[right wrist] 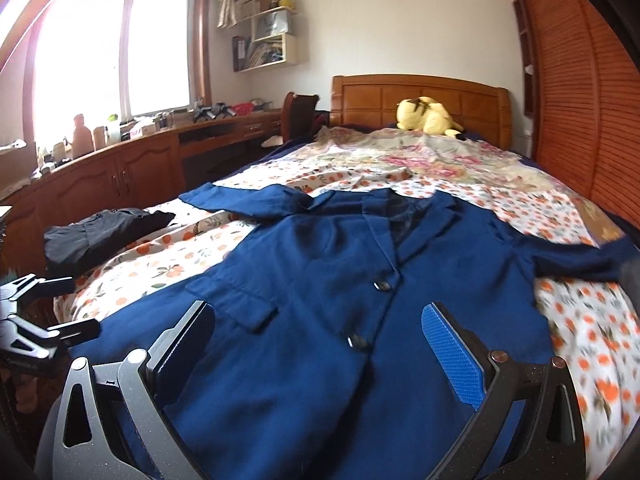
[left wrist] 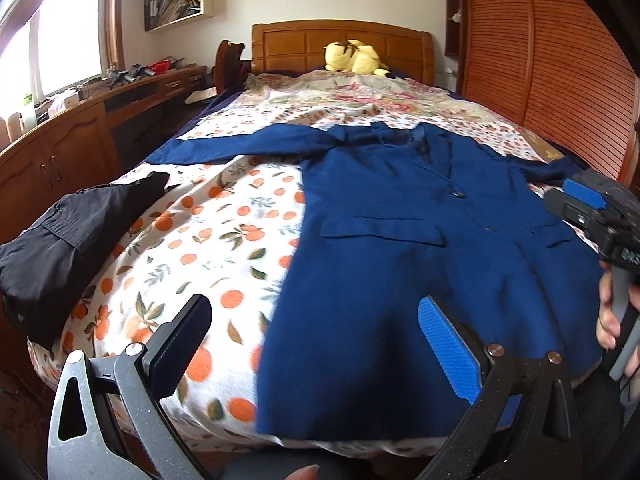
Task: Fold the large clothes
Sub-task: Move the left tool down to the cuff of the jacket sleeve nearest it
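A dark blue blazer (left wrist: 400,248) lies flat, front up, on the bed (left wrist: 208,240), sleeves spread left and right, collar toward the headboard. It also shows in the right wrist view (right wrist: 340,280), with two dark buttons down its front. My left gripper (left wrist: 316,344) is open and empty, hovering above the blazer's lower left hem. My right gripper (right wrist: 320,344) is open and empty above the blazer's lower front. The right gripper also shows at the right edge of the left wrist view (left wrist: 600,216), and the left gripper at the left edge of the right wrist view (right wrist: 36,320).
A black garment (left wrist: 68,240) lies bunched at the bed's left edge. A yellow plush toy (left wrist: 354,56) sits at the wooden headboard (left wrist: 340,40). A floral quilt (left wrist: 340,96) covers the far half of the bed. A wooden desk (right wrist: 120,168) runs along the left; slatted wardrobe doors (right wrist: 580,100) stand right.
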A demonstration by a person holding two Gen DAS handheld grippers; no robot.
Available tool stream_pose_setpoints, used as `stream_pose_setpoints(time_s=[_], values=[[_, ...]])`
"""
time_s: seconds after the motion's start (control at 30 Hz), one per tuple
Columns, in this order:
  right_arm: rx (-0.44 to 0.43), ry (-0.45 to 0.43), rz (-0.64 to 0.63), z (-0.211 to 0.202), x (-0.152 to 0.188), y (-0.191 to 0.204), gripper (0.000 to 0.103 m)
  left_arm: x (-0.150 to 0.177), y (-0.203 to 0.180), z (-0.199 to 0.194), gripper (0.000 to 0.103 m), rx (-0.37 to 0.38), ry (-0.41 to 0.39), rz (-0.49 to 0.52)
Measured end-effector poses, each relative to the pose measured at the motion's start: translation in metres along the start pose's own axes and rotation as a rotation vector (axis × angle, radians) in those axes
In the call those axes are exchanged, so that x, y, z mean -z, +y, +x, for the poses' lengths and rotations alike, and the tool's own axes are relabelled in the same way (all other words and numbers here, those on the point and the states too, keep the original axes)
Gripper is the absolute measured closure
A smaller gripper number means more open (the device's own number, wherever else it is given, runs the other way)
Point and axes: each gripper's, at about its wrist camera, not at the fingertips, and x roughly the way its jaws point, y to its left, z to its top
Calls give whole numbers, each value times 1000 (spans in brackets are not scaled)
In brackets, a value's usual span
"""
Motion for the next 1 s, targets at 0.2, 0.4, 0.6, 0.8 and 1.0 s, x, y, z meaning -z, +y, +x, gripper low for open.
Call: stream_pose_setpoints(time_s=[0.2, 0.4, 0.6, 0.8, 1.0], values=[[-84, 56, -31, 53, -18, 4, 0, 6, 28, 13, 0, -64, 52, -38], [-137, 131, -65, 90, -17, 9, 0, 5, 57, 24, 0, -74, 74, -101], [-153, 183, -58, 91, -1, -4, 0, -21, 89, 60, 8, -9, 115, -151], [-150, 218, -35, 96, -1, -13, 0, -68, 121, 110, 29, 17, 131, -175], [-143, 224, -48, 106, -8, -1, 0, -110, 145, 165, 34, 6, 146, -219]])
